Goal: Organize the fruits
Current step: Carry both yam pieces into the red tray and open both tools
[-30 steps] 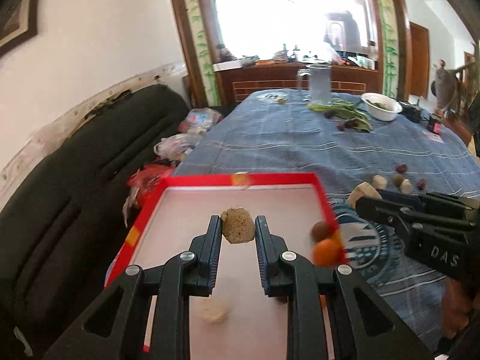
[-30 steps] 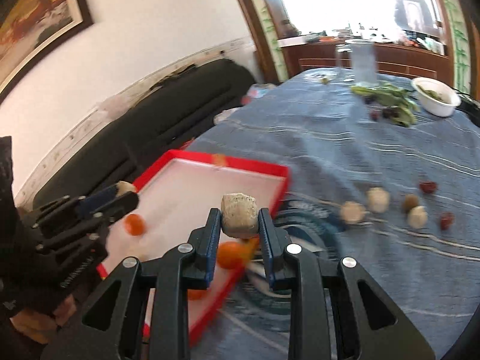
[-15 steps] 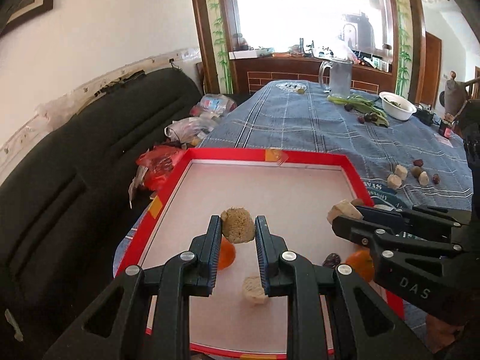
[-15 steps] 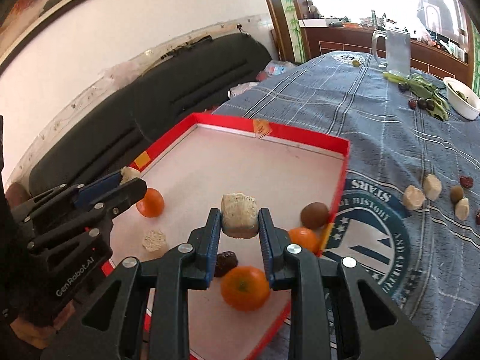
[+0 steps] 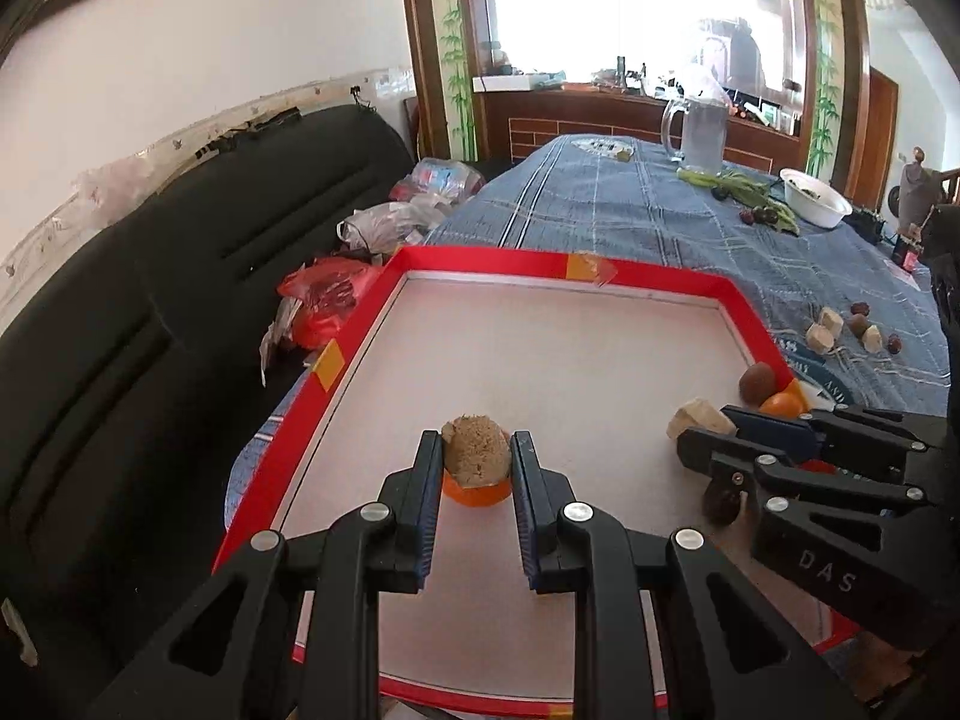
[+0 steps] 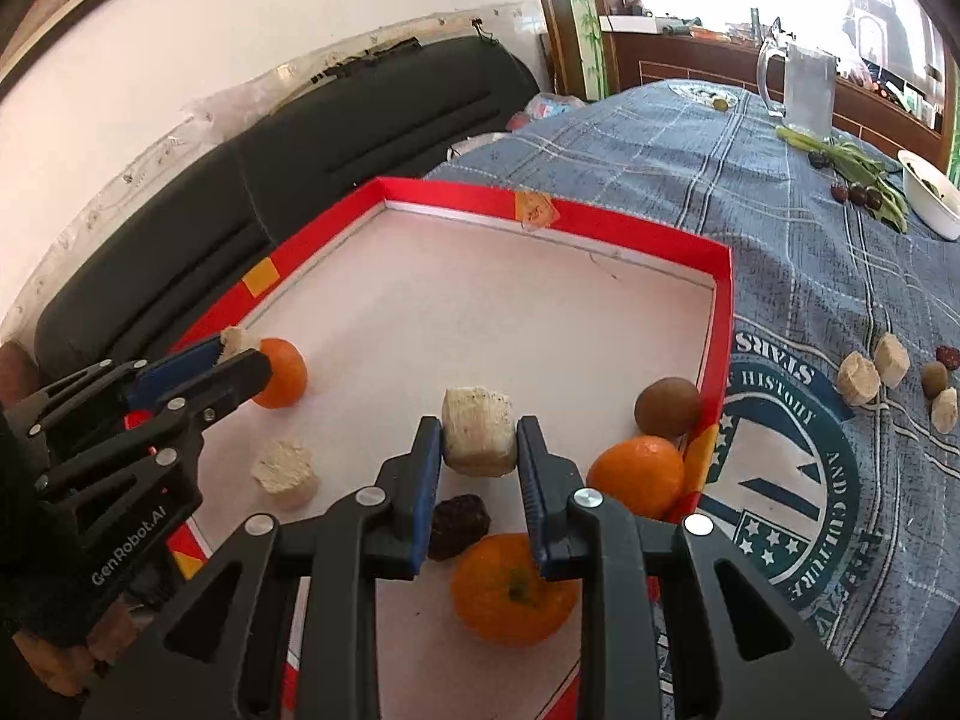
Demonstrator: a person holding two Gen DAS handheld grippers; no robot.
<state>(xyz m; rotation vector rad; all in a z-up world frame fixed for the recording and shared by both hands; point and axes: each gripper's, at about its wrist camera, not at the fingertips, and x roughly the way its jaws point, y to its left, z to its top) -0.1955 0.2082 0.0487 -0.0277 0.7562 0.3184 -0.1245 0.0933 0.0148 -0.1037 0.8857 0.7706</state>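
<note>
Over the red-rimmed tray (image 6: 723,300) I hold both grippers low, and each one carries a piece. My left gripper (image 5: 477,459) has its jaws pinching a round brown crumbly lump (image 5: 476,450), and directly under that lump I see an orange (image 5: 474,493) on the white floor of the tray, near the left rim. My right gripper (image 6: 480,441) has its jaws pinching a pale blocky chunk (image 6: 479,439) above the middle of the tray. From the right wrist camera I count more fruit inside the tray: a second orange (image 6: 510,591) just below my right fingers, a third orange (image 6: 636,474) against the right rim, a brown kiwi (image 6: 667,407) touching that rim just beyond it, a dark dried fruit (image 6: 457,525) beside the left finger of the right gripper, and another pale chunk (image 6: 285,474) lying loose toward the left side. Outside the tray, on the blue tablecloth (image 6: 780,252), a small group of pale chunks and dark fruits (image 6: 894,381) lies well apart from the rim. Farther on the table I see a glass mug (image 6: 807,90), some green bean pods (image 6: 852,165) and a white bowl (image 6: 930,198). A black sofa (image 5: 150,312) stands beside the table.
</note>
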